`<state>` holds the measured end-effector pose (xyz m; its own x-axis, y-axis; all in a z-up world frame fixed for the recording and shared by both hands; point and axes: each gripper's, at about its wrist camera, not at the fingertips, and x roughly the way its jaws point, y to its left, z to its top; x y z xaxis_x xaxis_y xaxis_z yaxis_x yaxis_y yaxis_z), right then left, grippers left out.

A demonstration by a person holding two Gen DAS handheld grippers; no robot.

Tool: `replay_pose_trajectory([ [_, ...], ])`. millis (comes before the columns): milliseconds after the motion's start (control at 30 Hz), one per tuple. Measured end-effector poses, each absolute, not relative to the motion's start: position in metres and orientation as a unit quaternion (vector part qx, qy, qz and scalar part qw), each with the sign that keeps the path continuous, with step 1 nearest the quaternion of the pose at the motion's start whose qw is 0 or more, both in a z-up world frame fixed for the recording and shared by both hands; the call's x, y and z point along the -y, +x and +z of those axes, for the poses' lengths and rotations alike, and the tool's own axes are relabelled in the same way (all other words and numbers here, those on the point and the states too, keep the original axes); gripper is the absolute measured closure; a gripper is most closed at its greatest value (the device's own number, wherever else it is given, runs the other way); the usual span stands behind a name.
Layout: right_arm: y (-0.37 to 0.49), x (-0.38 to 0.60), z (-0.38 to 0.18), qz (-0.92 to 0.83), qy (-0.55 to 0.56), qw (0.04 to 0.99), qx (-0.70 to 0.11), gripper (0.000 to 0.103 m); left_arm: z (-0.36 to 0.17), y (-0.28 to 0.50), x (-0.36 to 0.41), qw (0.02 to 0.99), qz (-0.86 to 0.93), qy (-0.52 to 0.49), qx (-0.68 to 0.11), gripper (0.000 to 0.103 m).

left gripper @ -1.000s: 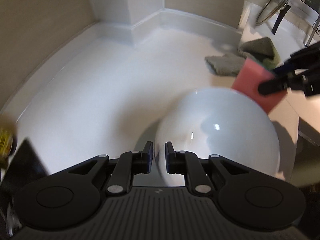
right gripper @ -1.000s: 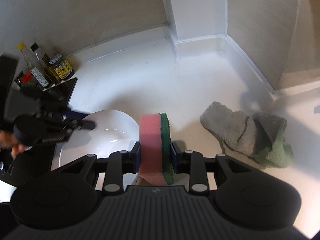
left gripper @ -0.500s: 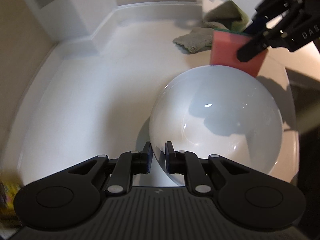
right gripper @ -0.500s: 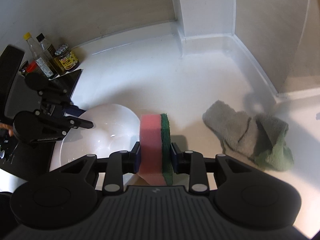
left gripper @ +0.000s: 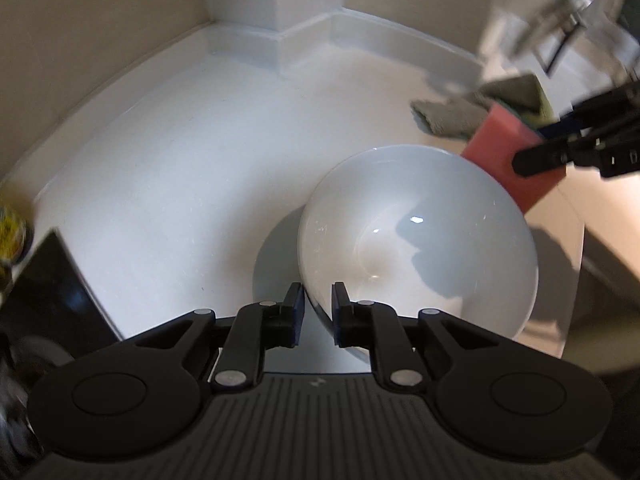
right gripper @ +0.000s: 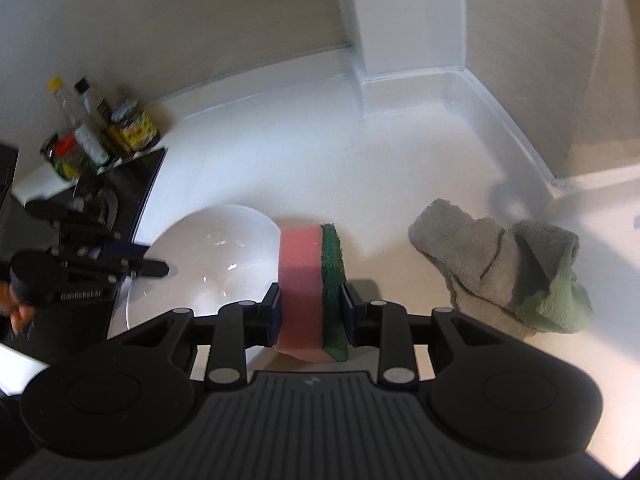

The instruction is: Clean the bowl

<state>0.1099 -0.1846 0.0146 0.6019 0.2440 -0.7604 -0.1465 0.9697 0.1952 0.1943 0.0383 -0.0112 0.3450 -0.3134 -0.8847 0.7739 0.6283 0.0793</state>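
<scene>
Bowl (left gripper: 416, 240) is sitting farther from the back wall corner than half a second ago in my left view: the white corner post has swung back toward the middle of the frame, and the dark cooktop edge (left gripper: 52, 292) has come back in at the left. The sponge (left gripper: 512, 160) was above the bowl's far rim then; now it is hanging at the rim's far right side, tilted, its pink face toward me.

My left hand-held gripper (left gripper: 316, 312) is pinching the bowl's near rim, one finger inside the wall and one outside, nearly closed on it. The bowl is tilting up on the white tabletop (left gripper: 180, 184), near the tabletop's front edge, casting a shadow under its left side.

My right hand-held gripper (right gripper: 311, 312) is clamping the sponge (right gripper: 310, 280) upright between its fingers, pink foam on the left, green scouring layer on the right. It is pointing toward the back wall, with the bowl (right gripper: 216, 252) just left of the sponge and the left hand-held gripper (right gripper: 160, 268) reaching in over the bowl's left rim.

A grey and green cloth (right gripper: 504, 264) is lying crumpled toward the tabletop's right edge, and several bottles and jars (right gripper: 100, 136) are standing at the back left.
</scene>
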Motion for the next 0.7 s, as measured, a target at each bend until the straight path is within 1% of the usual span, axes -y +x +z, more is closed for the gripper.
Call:
replay_pose_trajectory([
  [200, 0.119, 0.183, 0.015, 0.105, 0.057, 0.894, -0.431, 0.077, -0.012, 0.211, -0.01, 0.719, -0.421, 0.366, -0.414, 0.089],
  [233, 0.121, 0.182, 0.015, 0.101, 0.058, 0.896, -0.429, 0.077, -0.012, 0.213, -0.007, 0.716, -0.425, 0.371, -0.411, 0.089],
  [333, 0.124, 0.181, 0.014, 0.093, 0.067, 0.899, -0.423, 0.077, -0.008, 0.222, -0.009, 0.751, -0.402, 0.319, -0.415, 0.089],
  [400, 0.121, 0.183, 0.013, 0.091, 0.078, 0.9, -0.42, 0.077, -0.002, 0.221, -0.023, 0.785, -0.365, 0.247, -0.435, 0.089],
  [500, 0.115, 0.185, 0.012, 0.087, 0.087, 0.9, -0.419, 0.077, -0.003, 0.208, -0.044, 0.809, -0.322, 0.18, -0.458, 0.089],
  [567, 0.111, 0.187, 0.011, 0.084, 0.093, 0.899, -0.419, 0.077, -0.007, 0.201, -0.051, 0.809, -0.319, 0.157, -0.469, 0.088],
  [633, 0.106, 0.187, 0.012, 0.086, 0.09, 0.898, -0.422, 0.077, -0.012, 0.194, -0.053, 0.802, -0.325, 0.165, -0.473, 0.087],
  [700, 0.105, 0.186, 0.013, 0.093, 0.082, 0.895, -0.429, 0.077, -0.013, 0.198, -0.049, 0.79, -0.347, 0.193, -0.467, 0.086],
])
